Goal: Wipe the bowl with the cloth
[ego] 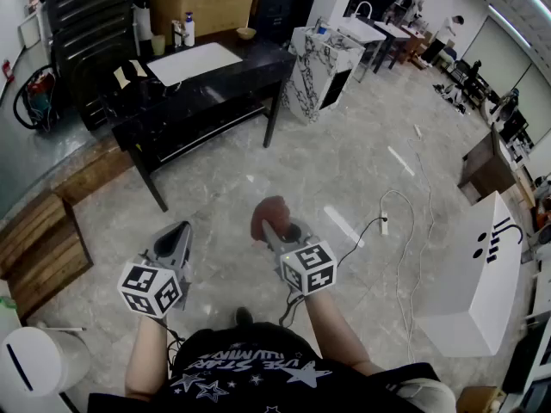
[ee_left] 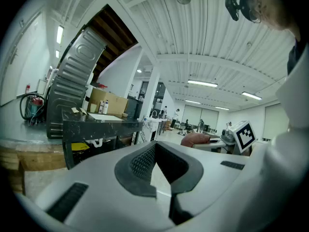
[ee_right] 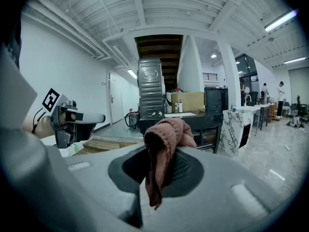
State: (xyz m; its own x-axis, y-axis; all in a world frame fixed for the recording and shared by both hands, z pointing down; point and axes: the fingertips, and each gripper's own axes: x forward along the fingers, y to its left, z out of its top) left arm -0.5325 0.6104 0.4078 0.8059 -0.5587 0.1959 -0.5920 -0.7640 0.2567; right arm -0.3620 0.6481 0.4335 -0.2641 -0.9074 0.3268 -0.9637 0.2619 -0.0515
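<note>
My right gripper (ego: 272,227) is shut on a reddish-brown cloth (ego: 270,212), held in the air over the floor in front of the person. In the right gripper view the cloth (ee_right: 166,139) bunches up between the jaws and hangs down over them. My left gripper (ego: 182,231) is held beside it to the left, its jaws shut with nothing between them (ee_left: 155,152). A small tan bowl (ego: 246,33) sits far off on the back edge of a black table (ego: 225,83). Neither gripper is near the bowl.
The black table also carries a white sheet (ego: 193,62), bottles (ego: 182,31) and a cardboard box (ego: 203,3). A marble-patterned counter (ego: 319,58) stands to its right. Wooden pallets (ego: 41,246) lie at the left, a white cabinet (ego: 479,275) at the right, a cable (ego: 384,224) on the floor.
</note>
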